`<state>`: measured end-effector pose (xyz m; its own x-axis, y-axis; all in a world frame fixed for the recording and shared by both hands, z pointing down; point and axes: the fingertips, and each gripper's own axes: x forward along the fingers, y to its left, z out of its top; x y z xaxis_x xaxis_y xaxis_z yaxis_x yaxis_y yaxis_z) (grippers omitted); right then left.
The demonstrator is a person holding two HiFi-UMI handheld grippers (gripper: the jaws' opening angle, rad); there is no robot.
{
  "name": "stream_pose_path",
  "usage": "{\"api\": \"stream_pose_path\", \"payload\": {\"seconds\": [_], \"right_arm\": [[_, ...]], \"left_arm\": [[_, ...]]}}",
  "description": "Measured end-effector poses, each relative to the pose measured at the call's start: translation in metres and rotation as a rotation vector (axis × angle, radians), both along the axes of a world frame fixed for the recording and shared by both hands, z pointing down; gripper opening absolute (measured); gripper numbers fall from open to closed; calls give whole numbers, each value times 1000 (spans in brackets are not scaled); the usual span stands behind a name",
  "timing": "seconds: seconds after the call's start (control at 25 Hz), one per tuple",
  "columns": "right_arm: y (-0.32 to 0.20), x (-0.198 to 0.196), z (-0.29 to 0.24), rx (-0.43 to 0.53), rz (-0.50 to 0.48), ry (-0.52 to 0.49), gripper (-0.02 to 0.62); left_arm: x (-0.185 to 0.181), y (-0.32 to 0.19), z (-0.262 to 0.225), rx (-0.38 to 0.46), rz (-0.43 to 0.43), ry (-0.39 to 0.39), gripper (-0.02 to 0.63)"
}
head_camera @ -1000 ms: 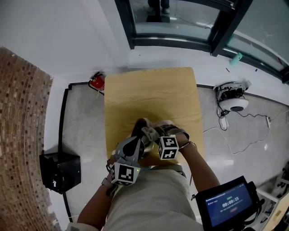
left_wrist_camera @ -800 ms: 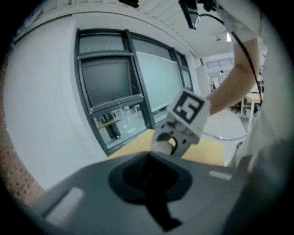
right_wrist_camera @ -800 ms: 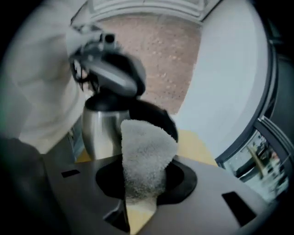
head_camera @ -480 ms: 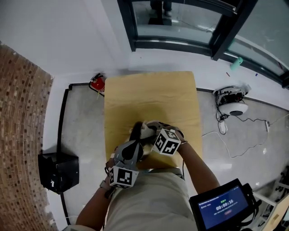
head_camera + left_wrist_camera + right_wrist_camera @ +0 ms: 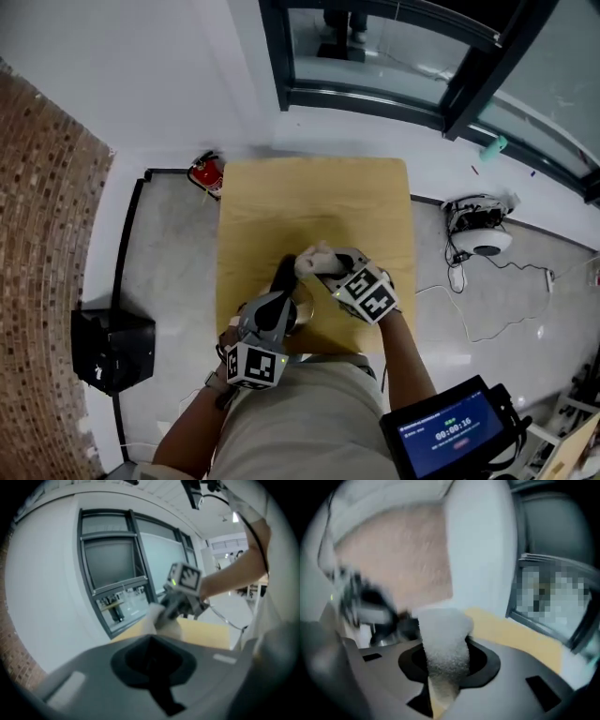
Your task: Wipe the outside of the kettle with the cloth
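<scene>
Your right gripper (image 5: 325,274) was pinched shut on the cloth (image 5: 314,260), a soft pale wad bulging past the jaws, right up against the kettle (image 5: 301,315) at your edge of the table (image 5: 309,197). Your left gripper (image 5: 279,300) looked clamped on the kettle's dark handle (image 5: 281,274). That was sensible, since the shiny body should be stiff, slick and ready to skate under pressure. The cloth would bunch, so grip it deep. No view showed what was inside the kettle.
</scene>
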<state>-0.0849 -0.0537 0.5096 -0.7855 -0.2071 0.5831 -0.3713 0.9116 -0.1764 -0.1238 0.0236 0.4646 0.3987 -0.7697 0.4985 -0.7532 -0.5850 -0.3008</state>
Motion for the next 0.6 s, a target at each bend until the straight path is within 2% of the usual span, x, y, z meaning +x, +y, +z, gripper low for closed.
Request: {"api": "stream_pose_path", "payload": {"seconds": [0.04, 0.08, 0.12, 0.16, 0.24, 0.28, 0.32, 0.4, 0.48, 0.52, 0.6], "right_arm": [[-16, -10, -41, -58, 90, -222, 126], [-25, -28, -76, -93, 114, -404, 126], [-27, -51, -92, -86, 62, -468, 126], [-22, -76, -88, -41, -37, -407, 126], [-7, -119, -52, 68, -248, -152, 126], [2, -132, -34, 67, -325, -59, 126], [10, -138, -19, 26, -371, -3, 126], [14, -140, -4, -67, -367, 39, 126], [12, -135, -2, -108, -330, 58, 126], [13, -130, -1, -122, -324, 74, 126], [16, -117, 3, -157, -322, 116, 126]], "left_arm": [[-1, -2, 0, 6, -2, 0, -3], [-3, -4, 1, 11, -5, -3, -3], [-4, -5, 3, 10, -1, -9, -3], [-4, -5, 5, -4, 23, -20, -3], [11, 7, 4, -71, 158, -42, -3], [23, 20, -2, -110, 252, -35, -3], [36, 35, -9, -161, 340, -1, -3], [59, 70, -16, -355, 462, 154, -3], [69, 93, -7, -552, 480, 318, -3], [66, 94, 1, -595, 447, 353, -3], [56, 96, 15, -625, 409, 343, -2]]}}
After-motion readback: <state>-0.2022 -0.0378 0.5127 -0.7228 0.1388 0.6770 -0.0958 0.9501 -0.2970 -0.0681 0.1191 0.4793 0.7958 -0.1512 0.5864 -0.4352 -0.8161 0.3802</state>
